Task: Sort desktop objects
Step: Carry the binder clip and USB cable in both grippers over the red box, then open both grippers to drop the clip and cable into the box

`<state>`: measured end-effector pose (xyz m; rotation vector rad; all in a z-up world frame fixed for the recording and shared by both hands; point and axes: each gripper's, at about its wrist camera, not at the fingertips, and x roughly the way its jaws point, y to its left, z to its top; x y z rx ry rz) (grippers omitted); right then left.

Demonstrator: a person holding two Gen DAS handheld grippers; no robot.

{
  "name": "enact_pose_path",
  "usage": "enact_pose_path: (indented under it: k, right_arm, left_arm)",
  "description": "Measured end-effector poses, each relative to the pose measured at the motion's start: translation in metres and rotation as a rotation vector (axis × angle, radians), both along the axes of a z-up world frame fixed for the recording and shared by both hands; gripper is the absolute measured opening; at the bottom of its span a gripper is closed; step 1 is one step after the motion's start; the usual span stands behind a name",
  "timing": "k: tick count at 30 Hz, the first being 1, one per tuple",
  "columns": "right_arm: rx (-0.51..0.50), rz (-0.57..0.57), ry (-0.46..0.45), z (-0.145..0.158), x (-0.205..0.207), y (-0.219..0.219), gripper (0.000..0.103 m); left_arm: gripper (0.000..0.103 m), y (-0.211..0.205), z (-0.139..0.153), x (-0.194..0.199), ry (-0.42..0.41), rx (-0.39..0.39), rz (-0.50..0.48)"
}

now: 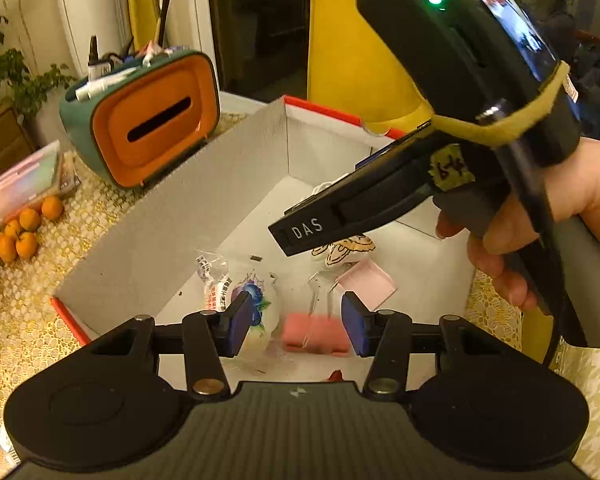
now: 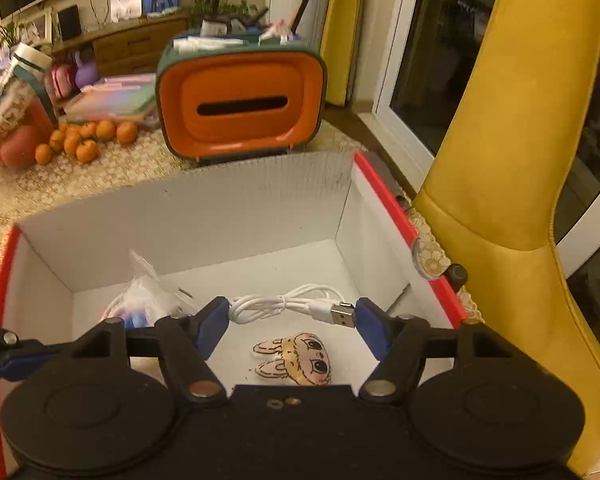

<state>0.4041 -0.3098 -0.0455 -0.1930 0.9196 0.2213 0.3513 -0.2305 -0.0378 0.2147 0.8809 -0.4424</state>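
- The left wrist view showed the right gripper [image 1: 284, 240] from the side, held in a hand [image 1: 540, 232] over the box [image 1: 172, 208]; that view did not settle how its jaws stood.
- The right wrist view showed those jaws spread wide, grasping nothing [image 2: 292, 328].
- The left gripper [image 1: 296, 324] was likewise released and empty, poised over the box.
- Only the left view showed a pink block [image 1: 316, 334], a pink card [image 1: 366, 284] and a flowered packet [image 1: 260, 312] on the box floor.
- Only the right view showed a white USB cable [image 2: 292, 304] lying in the box beyond a bunny charm [image 2: 296, 360].
- The desk [image 2: 100, 176] carried a lace cloth; a yellow chair [image 2: 500, 200] stood beside it.
- A teal-and-orange holder [image 2: 240, 108] stood behind the box, with pens in its top.
- Oranges [image 2: 88, 140] lay near the holder, beside a pastel case [image 2: 112, 102].
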Motion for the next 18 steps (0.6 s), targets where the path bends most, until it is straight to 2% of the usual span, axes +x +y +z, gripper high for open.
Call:
enact_pose_path:
  k: [9, 18]
  right_arm:
    - [-0.043, 0.0, 0.094, -0.023, 0.013, 0.006, 0.069]
    - [-0.044, 0.01, 0.11, -0.023, 0.014, 0.007, 0.075]
  left_arm:
    - [0.048, 0.004, -0.012, 0.001, 0.038, -0.01, 0.009]
    - [0.048, 0.008, -0.018, 0.0, 0.045, -0.019, 0.019]
